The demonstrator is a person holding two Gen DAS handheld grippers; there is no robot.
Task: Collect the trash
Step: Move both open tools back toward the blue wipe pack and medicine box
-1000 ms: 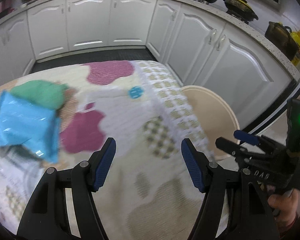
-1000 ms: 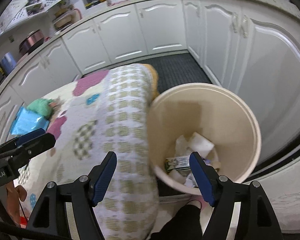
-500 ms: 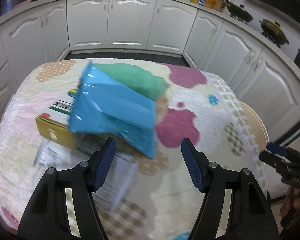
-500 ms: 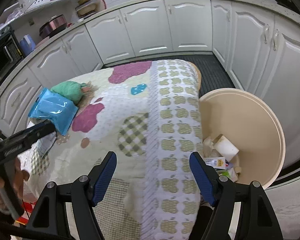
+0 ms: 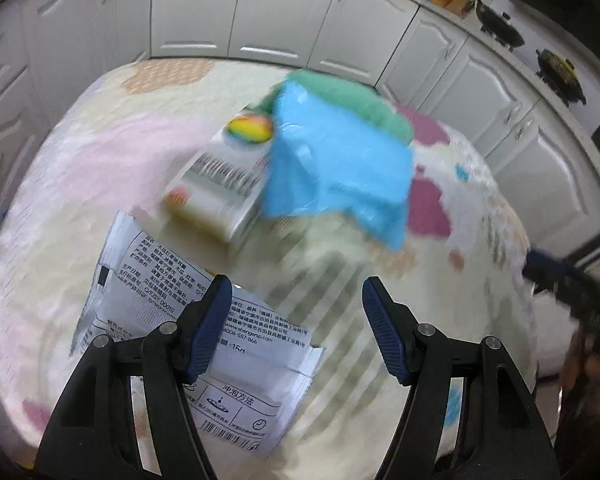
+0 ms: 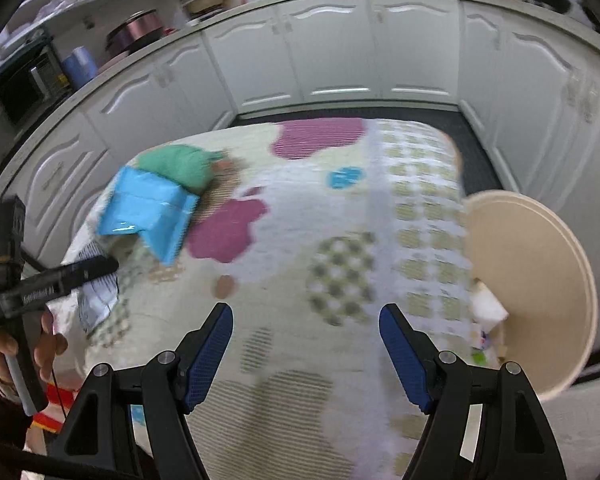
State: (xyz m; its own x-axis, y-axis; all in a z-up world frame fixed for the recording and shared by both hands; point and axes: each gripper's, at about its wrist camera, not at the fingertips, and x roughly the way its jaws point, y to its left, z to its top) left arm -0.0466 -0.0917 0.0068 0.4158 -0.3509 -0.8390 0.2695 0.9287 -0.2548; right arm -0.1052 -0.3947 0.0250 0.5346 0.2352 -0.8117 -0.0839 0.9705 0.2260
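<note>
A patterned cloth (image 6: pixel 300 208) covers the desk amid white kitchen cabinets (image 6: pixel 332 52), where a blue packet (image 5: pixel 336 168), box (image 5: pixel 220 188) and white wrapper (image 5: pixel 148 300) lie beneath the left tool (image 5: pixel 296 324), both tools' (image 6: pixel 306 352) fingers apart and empty, bin (image 6: pixel 540 280) alongside.

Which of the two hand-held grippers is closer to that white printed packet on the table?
Left. The left hand-held gripper hangs open right above the white printed packet. The right hand-held gripper is farther over, above bare tablecloth near the bin.
</note>
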